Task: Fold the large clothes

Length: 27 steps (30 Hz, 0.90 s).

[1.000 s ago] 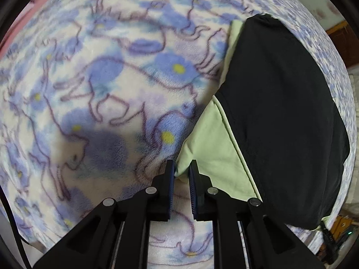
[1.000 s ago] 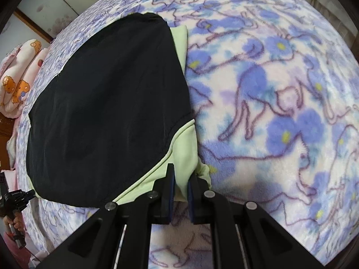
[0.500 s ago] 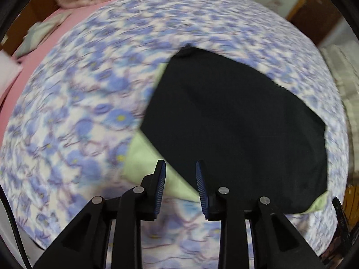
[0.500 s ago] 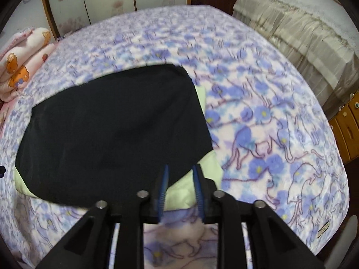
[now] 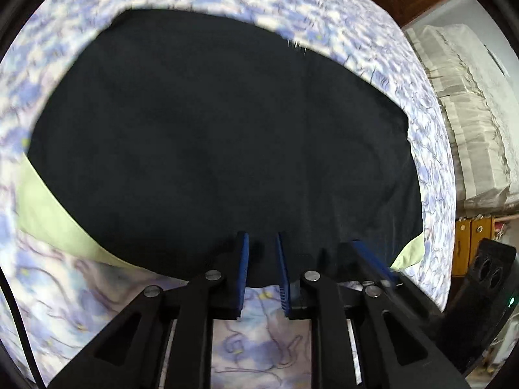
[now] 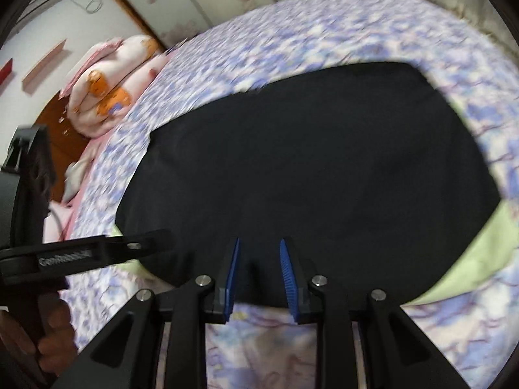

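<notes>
Left wrist: garment [image 5: 220, 136] near edge between gripper [image 5: 262, 259] fingers.

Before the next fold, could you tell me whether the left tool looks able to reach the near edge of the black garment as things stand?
Probably yes. The left tool hangs just over the garment's near edge, its jaws closing with nothing between them. The right tool sits beside it but does not block the way. The blanket below is bare.

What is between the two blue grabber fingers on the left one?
Nothing is pinched: the left gripper, closing, hovers over the black garment, as its own view shows.
</notes>
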Motion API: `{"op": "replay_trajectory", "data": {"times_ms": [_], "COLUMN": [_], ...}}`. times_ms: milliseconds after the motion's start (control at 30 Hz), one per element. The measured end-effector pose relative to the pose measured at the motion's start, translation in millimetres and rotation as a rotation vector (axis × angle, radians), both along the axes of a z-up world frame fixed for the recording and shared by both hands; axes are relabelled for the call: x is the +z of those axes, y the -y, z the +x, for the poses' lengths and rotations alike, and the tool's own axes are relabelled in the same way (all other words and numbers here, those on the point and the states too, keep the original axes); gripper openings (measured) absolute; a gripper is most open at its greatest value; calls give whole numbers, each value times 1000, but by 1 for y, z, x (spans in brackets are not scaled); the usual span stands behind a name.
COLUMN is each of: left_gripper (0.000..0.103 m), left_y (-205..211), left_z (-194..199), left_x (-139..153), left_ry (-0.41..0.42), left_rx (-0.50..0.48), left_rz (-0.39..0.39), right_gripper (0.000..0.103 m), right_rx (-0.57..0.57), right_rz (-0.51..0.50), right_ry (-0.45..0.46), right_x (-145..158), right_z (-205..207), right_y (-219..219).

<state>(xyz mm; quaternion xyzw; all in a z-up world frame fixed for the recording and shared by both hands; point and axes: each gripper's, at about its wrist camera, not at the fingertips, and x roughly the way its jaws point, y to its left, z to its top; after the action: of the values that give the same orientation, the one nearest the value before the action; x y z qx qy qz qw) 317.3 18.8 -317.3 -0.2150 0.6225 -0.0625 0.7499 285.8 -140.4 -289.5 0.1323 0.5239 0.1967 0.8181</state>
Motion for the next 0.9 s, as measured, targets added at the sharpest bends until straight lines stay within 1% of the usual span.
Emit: {"op": "replay_trajectory", "data": {"times_ms": [33, 133, 200, 267, 333, 433, 500, 633, 667, 733, 800, 833, 867, 900], "left_gripper": [10, 10, 10, 10, 10, 10, 9, 3, 2, 1, 1, 1, 1, 1], "left_y": [2, 8, 14, 22, 26, 32, 34, 29, 28, 23, 18, 16, 11, 9], "left_z": [0, -1, -1, 0, 0, 2, 4, 4, 3, 0, -2, -2, -3, -3], "left_x": [-3, -17, -28, -36, -43, -52, -62, -69, -68, -66, -59, -58, -59, -60], "left_ry": [-9, -33, -62, -85, -96, -109, -124, -151, -148, -138, -118, -112, -113, -117], "left_rx": [5, 30, 41, 47, 56, 83, 118, 219, 242, 263, 279, 277, 283, 294], "left_rz": [-14, -75, -99, -101, -88, -51, -12, -21, -6, 41, 127, 135, 101, 83], "right_gripper": [9, 2, 1, 1, 1, 0, 0, 0, 0, 0, 0, 0, 0, 0], "right_rx": [15, 62, 94, 139, 179, 237, 260, 238, 232, 219, 191, 179, 162, 158], "right_rz": [5, -3, -1, -18, -49, -100, -105, -47, -56, -79, -76, -66, -75, -79], "right_ry": [-8, -19, -16, -37, -34, -4, -7, -52, -51, -39, -40, -45, -44, -44], "right_x": [-5, -18, -25, -36, -44, -53, -57, -62, -63, -63, -63, -63, -62, -61], "right_z": [2, 5, 6, 7, 8, 10, 13, 17, 16, 11, 9, 9, 8, 7], "right_y": [-2, -6, -6, -9, -13, -21, -23, -11, -8, 1, 16, 25, 33, 40]}}
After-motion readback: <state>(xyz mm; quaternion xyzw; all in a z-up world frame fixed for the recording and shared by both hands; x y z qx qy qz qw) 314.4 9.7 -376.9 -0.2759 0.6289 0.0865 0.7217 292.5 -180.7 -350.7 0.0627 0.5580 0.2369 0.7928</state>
